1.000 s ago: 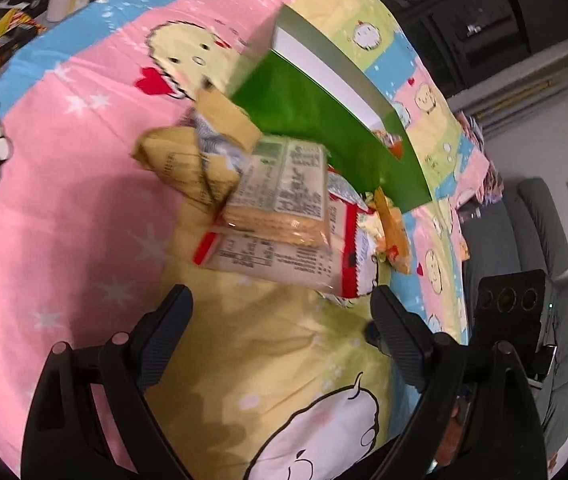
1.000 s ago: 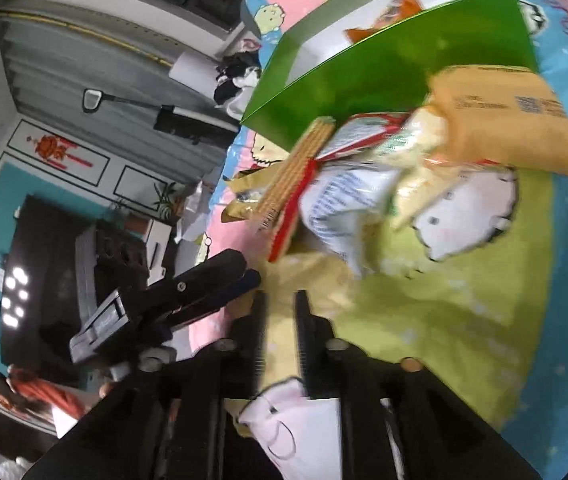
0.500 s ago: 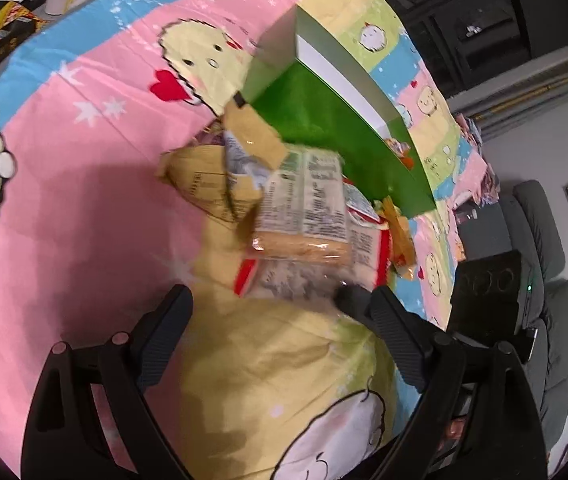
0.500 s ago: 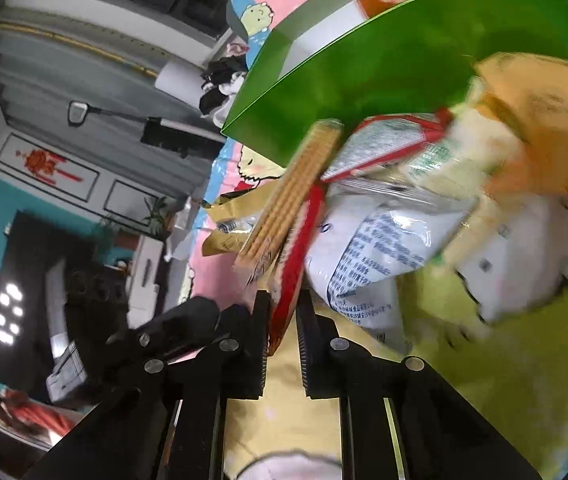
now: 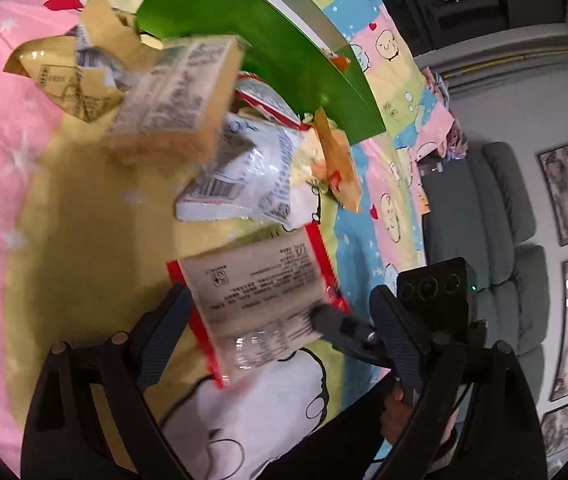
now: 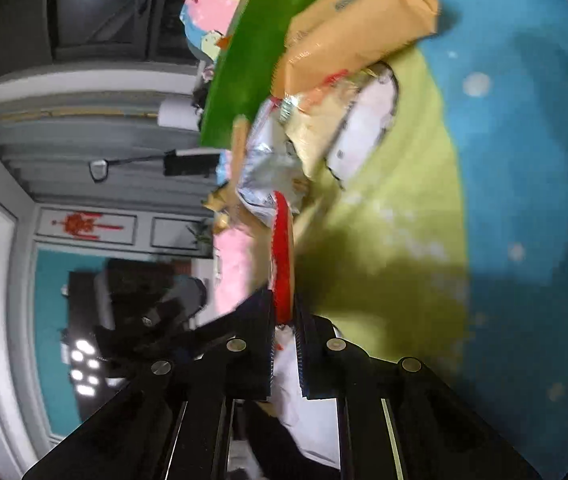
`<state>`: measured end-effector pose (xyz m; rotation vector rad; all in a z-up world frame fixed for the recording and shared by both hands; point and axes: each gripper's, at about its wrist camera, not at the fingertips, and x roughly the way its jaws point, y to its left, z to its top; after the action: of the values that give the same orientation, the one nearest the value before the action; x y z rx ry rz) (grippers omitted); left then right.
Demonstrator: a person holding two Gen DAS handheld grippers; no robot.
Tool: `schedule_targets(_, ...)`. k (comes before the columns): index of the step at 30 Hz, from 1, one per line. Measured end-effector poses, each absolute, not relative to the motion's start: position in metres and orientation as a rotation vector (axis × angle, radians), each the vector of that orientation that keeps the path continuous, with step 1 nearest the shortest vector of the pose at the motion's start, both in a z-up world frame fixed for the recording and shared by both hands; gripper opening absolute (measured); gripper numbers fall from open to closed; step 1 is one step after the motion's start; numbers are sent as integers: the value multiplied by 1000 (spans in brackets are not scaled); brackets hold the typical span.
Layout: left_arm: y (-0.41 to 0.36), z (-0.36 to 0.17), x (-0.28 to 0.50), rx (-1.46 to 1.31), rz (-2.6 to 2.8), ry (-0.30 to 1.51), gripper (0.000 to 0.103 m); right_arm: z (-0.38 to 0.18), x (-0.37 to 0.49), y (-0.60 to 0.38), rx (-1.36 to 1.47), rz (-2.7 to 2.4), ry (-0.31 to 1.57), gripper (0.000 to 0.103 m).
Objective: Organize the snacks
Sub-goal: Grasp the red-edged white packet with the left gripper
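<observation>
A pile of snack packets lies on a cartoon bedsheet against a green box. My right gripper is shut on the edge of a red-bordered packet, which it holds pulled away from the pile; the packet shows edge-on in the right wrist view. The right gripper's fingers show in the left wrist view on the packet's corner. My left gripper is open, its fingers either side of that packet. A biscuit pack, a white packet, a gold bag and an orange bag stay in the pile.
The green box stands behind the pile with one orange packet inside it. A small orange sachet lies right of the pile. A grey sofa stands beyond the bed's right edge.
The right gripper closed on the red-bordered packet and pulled it out from under the pile toward me. The biscuit pack tipped as the packet left. The left gripper moved closer.
</observation>
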<state>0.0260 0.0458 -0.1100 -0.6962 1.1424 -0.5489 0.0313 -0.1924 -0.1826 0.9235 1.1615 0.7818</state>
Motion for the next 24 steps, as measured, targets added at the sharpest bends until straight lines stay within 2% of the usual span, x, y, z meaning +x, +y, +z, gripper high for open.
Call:
schedule_targets(2,41,-110,23,-690,-531,1146,81,-177,28,-190,836,744,1158,12)
schedule_targets(4,36,-110,23,-679,-515,1159,72,-163,24,-186,676,696,1127,19)
schedule_targets(6,37,-111,23,-681,-497,1165,70,-147,21,-181,506,640,1081,30)
schedule_targets(8,42,-112,23,-705,-487,1178,72,-141,24,-178,446,625,1068,38)
schedule_targets(16,52,-112,12,-750,-477,1224,76,-140,47,-184,407,613,1085,38)
schedule_targets(19,45,-111,17,-754,-485,1231,84,-145,53,-191,438,622,1099,38)
schedule_targets(23,41,-112,25,-754,-463,1227,81,-152,61,-195,494,678,1130,38)
schedule_targets(24,41,-112,25,-749,-454,1225,75,-153,63,-194,498,689,1139,38)
